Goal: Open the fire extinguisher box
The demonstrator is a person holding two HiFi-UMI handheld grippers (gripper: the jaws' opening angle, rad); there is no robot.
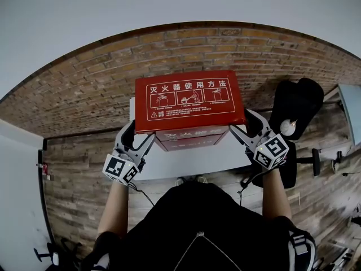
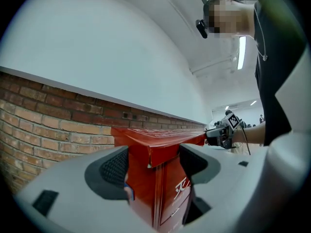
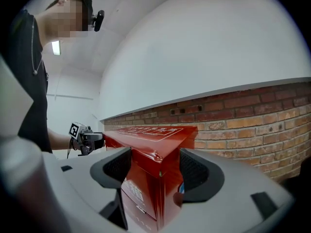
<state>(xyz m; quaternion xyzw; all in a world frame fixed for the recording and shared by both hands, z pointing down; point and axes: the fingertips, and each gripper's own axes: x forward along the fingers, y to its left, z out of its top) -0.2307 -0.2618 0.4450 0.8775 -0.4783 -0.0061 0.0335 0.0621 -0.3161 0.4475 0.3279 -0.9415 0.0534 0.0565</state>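
A red fire extinguisher box (image 1: 192,139) stands on a white table (image 1: 186,161) against a brick wall. Its red lid (image 1: 189,97), printed with white pictures and writing, lies over the top. My left gripper (image 1: 137,135) is at the lid's front left corner and my right gripper (image 1: 243,126) at its front right corner. In the left gripper view the lid's corner (image 2: 160,144) sits between the wide jaws of the left gripper (image 2: 153,166), with small gaps at the pads. The right gripper view shows the other corner (image 3: 153,147) between the spread jaws of the right gripper (image 3: 155,166).
The brick wall (image 1: 84,89) runs close behind the box. A black office chair (image 1: 296,109) with a pale round thing (image 1: 287,127) on it stands right of the table. Wooden floor (image 1: 73,174) lies on the left. My body is close to the table's front edge.
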